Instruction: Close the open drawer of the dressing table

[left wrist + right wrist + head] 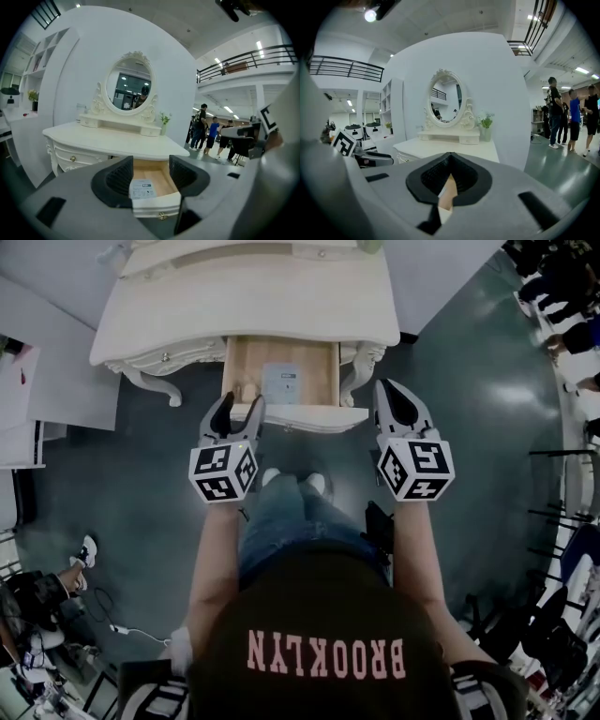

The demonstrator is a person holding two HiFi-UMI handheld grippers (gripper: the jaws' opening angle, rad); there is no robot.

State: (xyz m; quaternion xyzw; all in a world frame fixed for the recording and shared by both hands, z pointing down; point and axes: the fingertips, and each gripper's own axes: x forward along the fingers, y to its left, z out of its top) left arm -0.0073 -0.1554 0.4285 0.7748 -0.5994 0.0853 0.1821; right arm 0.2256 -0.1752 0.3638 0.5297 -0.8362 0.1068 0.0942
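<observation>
The cream dressing table (253, 296) stands ahead of me with its middle drawer (248, 362) pulled out, its wooden bottom bearing a white paper (281, 382). My left gripper (238, 414) hovers at the left end of the drawer front, jaws open and empty. In the left gripper view the drawer (154, 206) and its brass knob (162, 216) show between the open fingers (117, 180). My right gripper (396, 395) sits just right of the drawer front, jaws shut with nothing held. In the right gripper view only a sliver of the drawer (447, 190) shows.
An oval mirror (130, 86) stands on the tabletop, with a small plant (486, 124) beside it. White shelving (19, 418) stands to the left. Several people (562, 115) stand off to the right. My shoes (291, 479) are on the grey floor below the drawer.
</observation>
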